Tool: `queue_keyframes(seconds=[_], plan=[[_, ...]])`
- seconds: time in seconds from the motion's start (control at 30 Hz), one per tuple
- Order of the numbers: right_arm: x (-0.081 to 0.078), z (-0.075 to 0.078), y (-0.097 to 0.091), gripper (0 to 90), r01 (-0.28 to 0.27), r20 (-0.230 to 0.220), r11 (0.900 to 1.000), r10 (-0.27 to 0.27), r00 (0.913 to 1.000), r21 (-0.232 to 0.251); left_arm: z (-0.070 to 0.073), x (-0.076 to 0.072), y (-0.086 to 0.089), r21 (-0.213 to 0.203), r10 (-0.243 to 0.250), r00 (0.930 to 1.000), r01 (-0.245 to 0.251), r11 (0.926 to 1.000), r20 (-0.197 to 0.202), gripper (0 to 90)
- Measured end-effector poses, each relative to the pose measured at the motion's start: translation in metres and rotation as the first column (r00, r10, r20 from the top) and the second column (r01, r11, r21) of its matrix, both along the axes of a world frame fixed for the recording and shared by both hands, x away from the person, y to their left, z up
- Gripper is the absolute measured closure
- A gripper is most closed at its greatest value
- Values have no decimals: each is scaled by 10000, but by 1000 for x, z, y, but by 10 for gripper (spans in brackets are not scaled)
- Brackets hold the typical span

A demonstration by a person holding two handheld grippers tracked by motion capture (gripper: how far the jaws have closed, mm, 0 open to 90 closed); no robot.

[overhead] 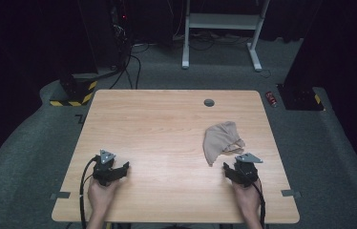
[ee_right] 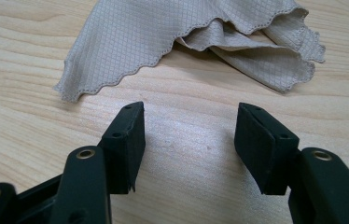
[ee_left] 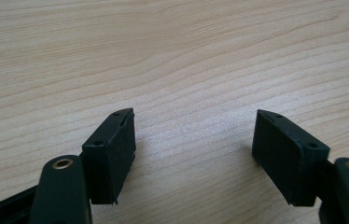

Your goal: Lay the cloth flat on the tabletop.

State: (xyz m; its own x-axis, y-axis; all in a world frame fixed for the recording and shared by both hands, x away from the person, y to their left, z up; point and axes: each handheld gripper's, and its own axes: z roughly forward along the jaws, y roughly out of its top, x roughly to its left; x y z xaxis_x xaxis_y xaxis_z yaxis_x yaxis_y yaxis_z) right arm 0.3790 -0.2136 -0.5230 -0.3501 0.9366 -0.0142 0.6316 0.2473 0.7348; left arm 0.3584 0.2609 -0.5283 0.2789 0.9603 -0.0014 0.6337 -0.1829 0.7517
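Observation:
A crumpled beige cloth [overhead: 222, 137] with scalloped edges lies on the right half of the wooden table [overhead: 167, 129]. My right gripper [overhead: 236, 168] rests near the table's front right, just below the cloth, and stands open. In the right gripper view the cloth [ee_right: 191, 32] lies a short way beyond the gripper's [ee_right: 189, 123] bare jaws, apart from them. My left gripper [overhead: 114, 169] sits at the front left, open over bare wood; in the left gripper view, that gripper [ee_left: 193, 128] has nothing between its jaws.
A round grey cable grommet [overhead: 209, 102] sits near the table's far edge. Beyond the table stand a white desk frame [overhead: 222, 28] and dark equipment with yellow-black striped bases [overhead: 74, 93]. A red can [overhead: 270, 98] lies on the floor at the right.

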Motion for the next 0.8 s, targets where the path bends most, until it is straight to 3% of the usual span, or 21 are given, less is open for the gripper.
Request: queue_keyframes(seconds=[0.57, 0.8], plan=[[1, 0, -2, 415, -267, -2, 9996, 267, 9996, 44, 0, 0, 0, 26, -37, 10000, 37, 10000, -41, 296], [1, 5, -6, 453, -574, -429, 9979, 586, 9974, 283, 0, 0, 0, 32, -36, 10000, 36, 10000, -41, 296]])
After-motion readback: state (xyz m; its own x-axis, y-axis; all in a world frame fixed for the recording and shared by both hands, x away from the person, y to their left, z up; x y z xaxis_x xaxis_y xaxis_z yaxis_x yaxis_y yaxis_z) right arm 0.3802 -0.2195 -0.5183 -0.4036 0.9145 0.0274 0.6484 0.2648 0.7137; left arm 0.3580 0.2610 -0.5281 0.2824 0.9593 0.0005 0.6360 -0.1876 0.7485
